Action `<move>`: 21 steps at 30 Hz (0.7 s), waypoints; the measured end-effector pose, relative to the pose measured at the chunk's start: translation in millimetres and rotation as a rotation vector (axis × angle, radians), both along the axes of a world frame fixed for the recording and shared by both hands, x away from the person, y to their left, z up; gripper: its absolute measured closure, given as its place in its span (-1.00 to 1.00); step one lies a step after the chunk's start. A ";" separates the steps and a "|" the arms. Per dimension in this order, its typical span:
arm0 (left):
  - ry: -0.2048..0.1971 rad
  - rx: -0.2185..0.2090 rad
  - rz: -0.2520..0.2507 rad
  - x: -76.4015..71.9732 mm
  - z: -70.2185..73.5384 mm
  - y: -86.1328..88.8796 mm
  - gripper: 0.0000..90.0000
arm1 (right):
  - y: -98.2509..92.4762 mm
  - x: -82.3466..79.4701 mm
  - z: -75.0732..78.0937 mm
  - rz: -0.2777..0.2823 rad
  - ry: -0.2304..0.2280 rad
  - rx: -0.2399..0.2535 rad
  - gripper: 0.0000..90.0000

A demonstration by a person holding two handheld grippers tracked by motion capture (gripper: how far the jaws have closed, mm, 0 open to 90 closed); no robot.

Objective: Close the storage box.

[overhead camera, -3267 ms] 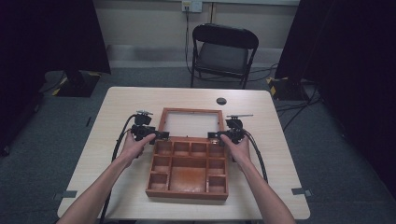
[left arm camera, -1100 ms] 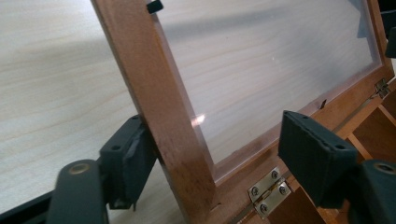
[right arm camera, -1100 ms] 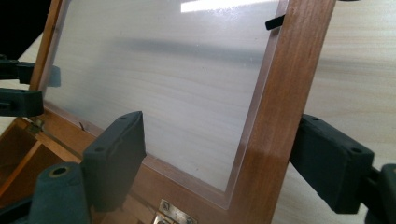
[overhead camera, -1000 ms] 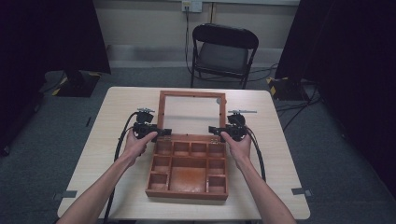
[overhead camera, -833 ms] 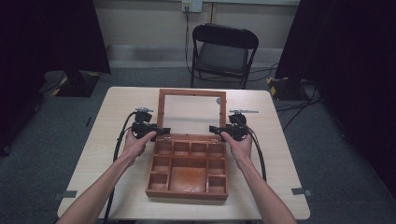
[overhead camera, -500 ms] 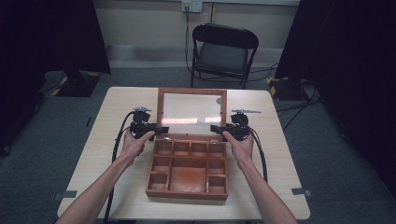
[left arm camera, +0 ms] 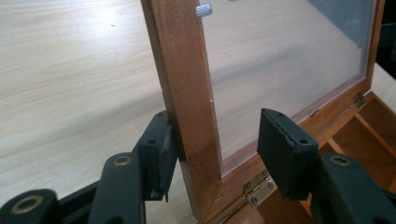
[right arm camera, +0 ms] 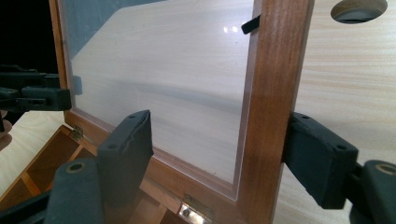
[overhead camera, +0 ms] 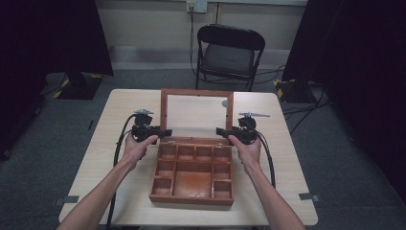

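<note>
High view: at centre frame, two forearms extend; left gripper (overhead camera: 162,132), jaws just closing, and right gripper (overhead camera: 223,131) each loosely straddle one raised lid (overhead camera: 197,95) frame.

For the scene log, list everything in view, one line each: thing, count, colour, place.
box: one, brown wood, many compartments, table centre.
lid: one, wood frame with clear pane, hinged at the box's far edge, raised.
hinges: brass, at the lid's foot.
table: one, pale wood.
hole: one, round, in the tabletop beyond the lid.
chair: one, black, behind the table.
left tool: black, astride the lid's left rail, one pad touching, jaws just closing.
right tool: black, astride the right rail, one pad touching.
</note>
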State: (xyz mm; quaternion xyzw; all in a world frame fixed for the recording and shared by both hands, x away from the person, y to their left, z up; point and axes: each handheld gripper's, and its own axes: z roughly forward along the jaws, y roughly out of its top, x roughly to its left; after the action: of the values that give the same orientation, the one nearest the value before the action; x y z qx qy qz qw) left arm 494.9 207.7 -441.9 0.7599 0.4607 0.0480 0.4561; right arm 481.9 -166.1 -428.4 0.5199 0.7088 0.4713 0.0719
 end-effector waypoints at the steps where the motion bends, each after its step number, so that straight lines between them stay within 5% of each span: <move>1: -0.004 -0.006 0.000 -0.3 0.4 0.8 0.10 | -0.4 -0.9 0.6 -0.001 -0.001 0.004 -0.40; 21: -0.053 -0.091 -0.021 -4.8 13.3 11.3 0.16 | -13.4 -8.7 6.9 0.005 -0.039 0.037 0.11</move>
State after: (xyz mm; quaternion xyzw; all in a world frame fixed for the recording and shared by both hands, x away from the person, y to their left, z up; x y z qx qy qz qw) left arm 490.0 219.0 -428.6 0.7416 0.4423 0.0426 0.5026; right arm 473.2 -179.4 -421.5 0.5100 0.6998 0.4946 0.0749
